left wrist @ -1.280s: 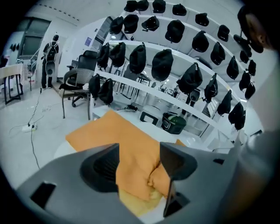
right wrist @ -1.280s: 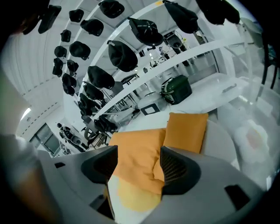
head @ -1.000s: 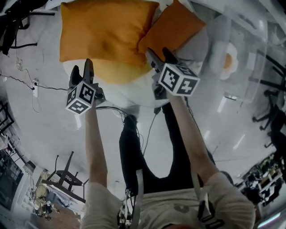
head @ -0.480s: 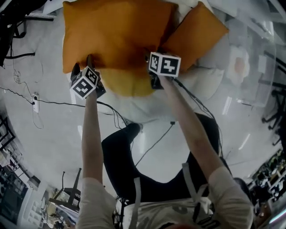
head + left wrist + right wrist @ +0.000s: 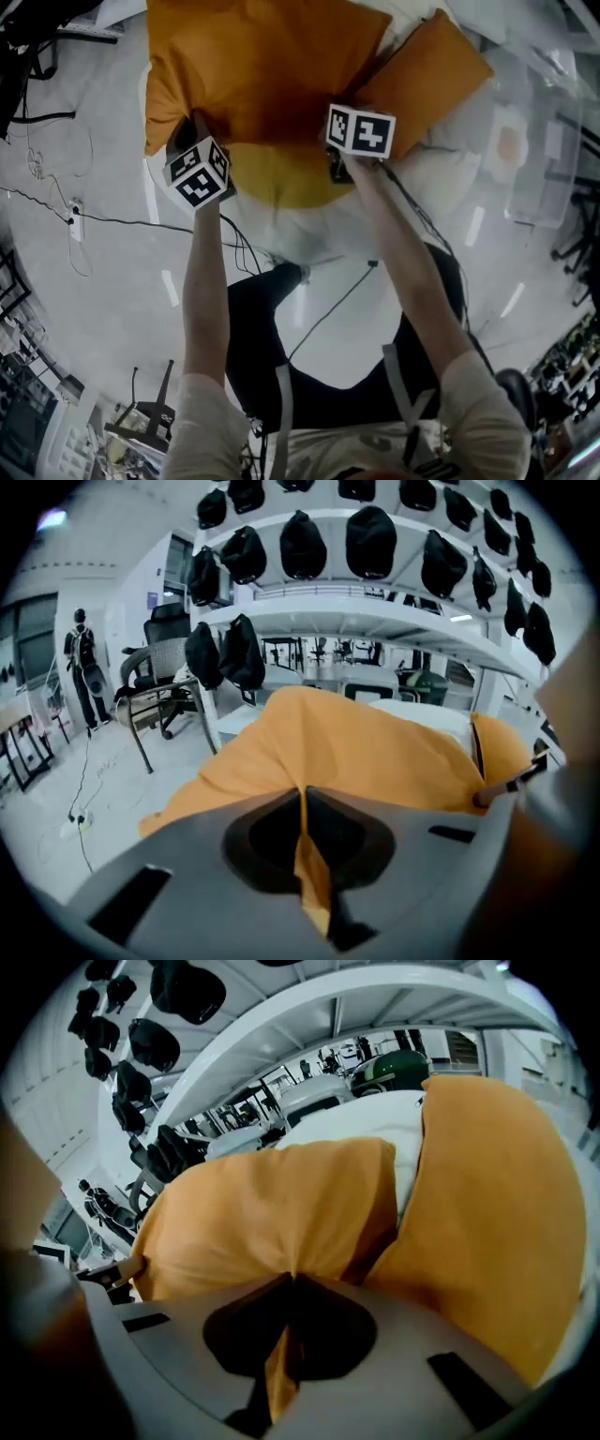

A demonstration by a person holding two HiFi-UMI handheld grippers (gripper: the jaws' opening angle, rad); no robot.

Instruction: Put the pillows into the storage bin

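Both of my grippers are clamped on the near edge of the big orange pillow (image 5: 262, 66). The left gripper (image 5: 302, 794) has a thin fold of its cover pinched between closed jaws, and the right gripper (image 5: 289, 1279) has the same. The pillow lies on a heap of padding, over a yellow patch (image 5: 281, 178) with white cushion (image 5: 427, 178) around it.

A second orange pillow (image 5: 431, 75) leans against the right side of the first, touching it just beside my right grip, so it crowds that corner. Past it, at the right edge, stands what looks like a clear bin (image 5: 548, 141). A cable (image 5: 103, 222) trails over the floor at my left, and my left gripper view shows an office chair (image 5: 164, 682), a person (image 5: 82, 658) standing far off, and dark bags (image 5: 375, 541) hanging in rows from a white frame.

A second ago both grippers were spread wide and short of the pillow's edge. They have dropped onto it, the jaws have just been closing, and cloth is now between them.

Counted: two grippers, two orange pillows, one yellow patch, one chair, one person
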